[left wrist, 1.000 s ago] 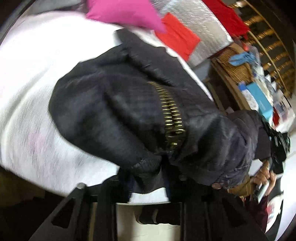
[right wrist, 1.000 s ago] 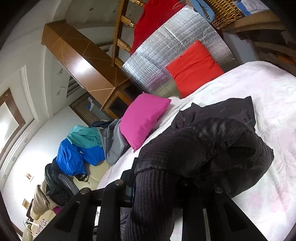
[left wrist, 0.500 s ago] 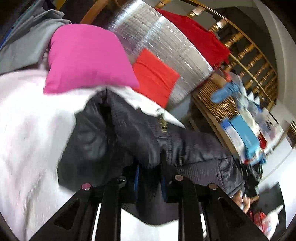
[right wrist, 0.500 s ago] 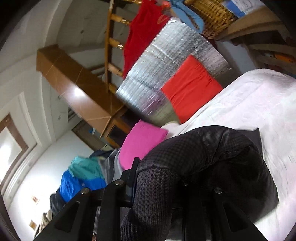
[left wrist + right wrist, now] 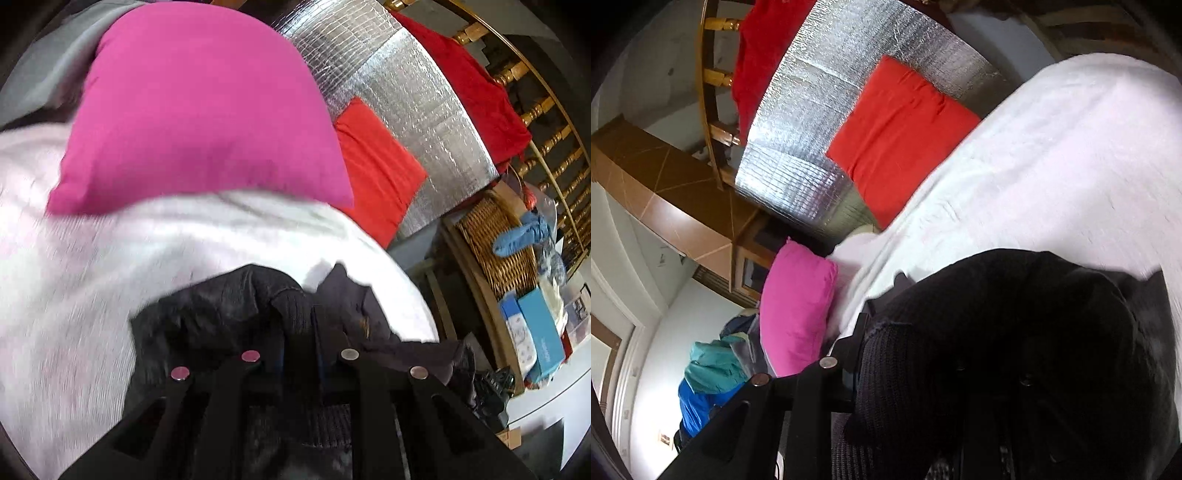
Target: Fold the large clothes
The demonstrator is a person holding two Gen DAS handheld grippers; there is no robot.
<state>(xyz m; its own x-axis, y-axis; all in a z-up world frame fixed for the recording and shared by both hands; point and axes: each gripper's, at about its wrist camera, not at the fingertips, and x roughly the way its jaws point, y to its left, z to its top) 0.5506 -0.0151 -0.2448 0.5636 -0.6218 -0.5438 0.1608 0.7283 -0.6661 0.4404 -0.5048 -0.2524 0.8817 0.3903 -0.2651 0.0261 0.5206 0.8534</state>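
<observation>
The bed [image 5: 92, 295] under you is a soft white fleece; a plump pink pillow [image 5: 199, 110] sits near its head. Your black jacket [image 5: 1015, 332], quilted with ribbed knit cuffs, lies bunched on it. Left tongs [image 5: 299, 332] pinch a cuff narrowly; right tongs [image 5: 886, 350] clamp ribbed knit. Slippery shell could slide out if you tug unevenly.

The left hand-held gripper [image 5: 298, 332] is seen with its two fingers drawn close together, a ribbed edge of the black jacket [image 5: 221, 317] being pinched between them. The right hand-held gripper [image 5: 923, 354] is largely covered by the same dark garment; only its left finger [image 5: 849, 347] is visible, so its closure cannot be judged.
</observation>
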